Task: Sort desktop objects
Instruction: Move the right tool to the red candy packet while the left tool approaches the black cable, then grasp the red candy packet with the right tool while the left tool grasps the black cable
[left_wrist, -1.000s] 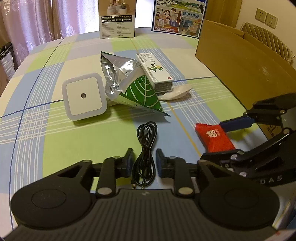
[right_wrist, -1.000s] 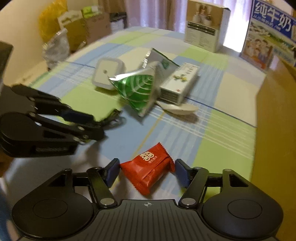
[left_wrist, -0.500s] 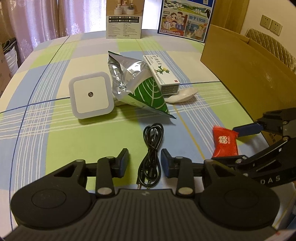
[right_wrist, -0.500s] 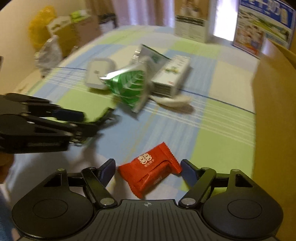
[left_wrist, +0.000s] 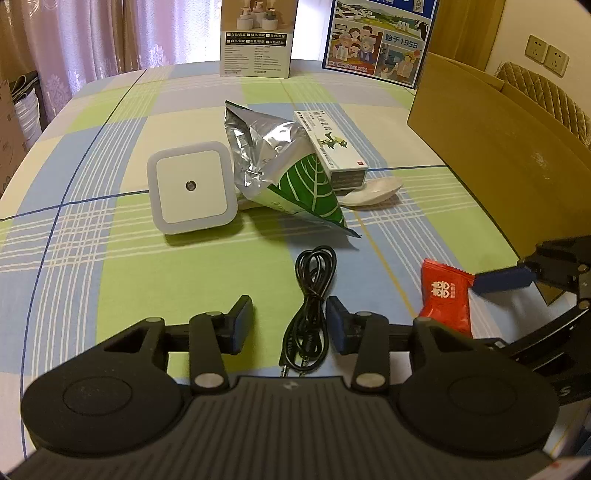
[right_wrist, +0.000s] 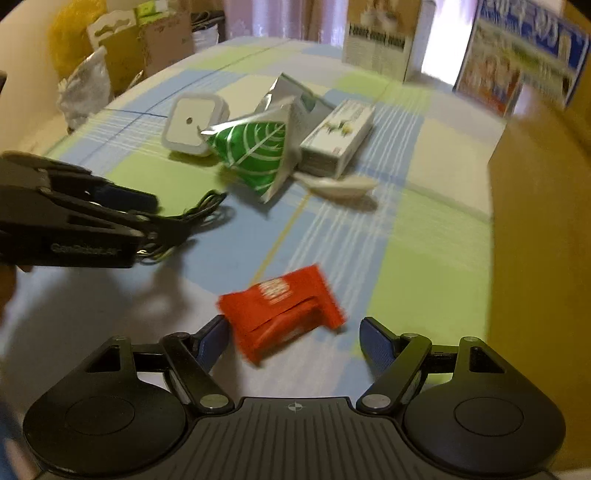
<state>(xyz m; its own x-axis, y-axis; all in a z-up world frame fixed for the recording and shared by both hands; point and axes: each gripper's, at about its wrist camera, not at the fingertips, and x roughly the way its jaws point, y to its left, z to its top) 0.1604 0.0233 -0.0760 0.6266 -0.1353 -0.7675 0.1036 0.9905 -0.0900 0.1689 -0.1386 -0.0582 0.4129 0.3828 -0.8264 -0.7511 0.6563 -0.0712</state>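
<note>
A black audio cable (left_wrist: 314, 291) lies coiled on the checked tablecloth between the fingers of my left gripper (left_wrist: 290, 319). Its jaws are opening: the cable runs close by the right pad and the left pad stands apart from it. A red candy packet (right_wrist: 280, 314) sits crosswise in my right gripper (right_wrist: 293, 336), wedged end to end between the pads. In the left wrist view the far blue fingertip (left_wrist: 502, 280) touches the red candy packet's (left_wrist: 445, 291) upper corner, and the near finger is hidden.
Behind the cable lie a white square night light (left_wrist: 190, 192), a silver and green foil bag (left_wrist: 280, 162), a white medicine box (left_wrist: 332, 147) and a white spoon (left_wrist: 373, 188). An open cardboard box (left_wrist: 498, 147) walls the right side. Two printed cartons (left_wrist: 256, 37) stand at the far edge.
My left jaws have widened around the cable, which stays on the cloth. The red packet has turned between the right jaws and now points more away from the left camera.
</note>
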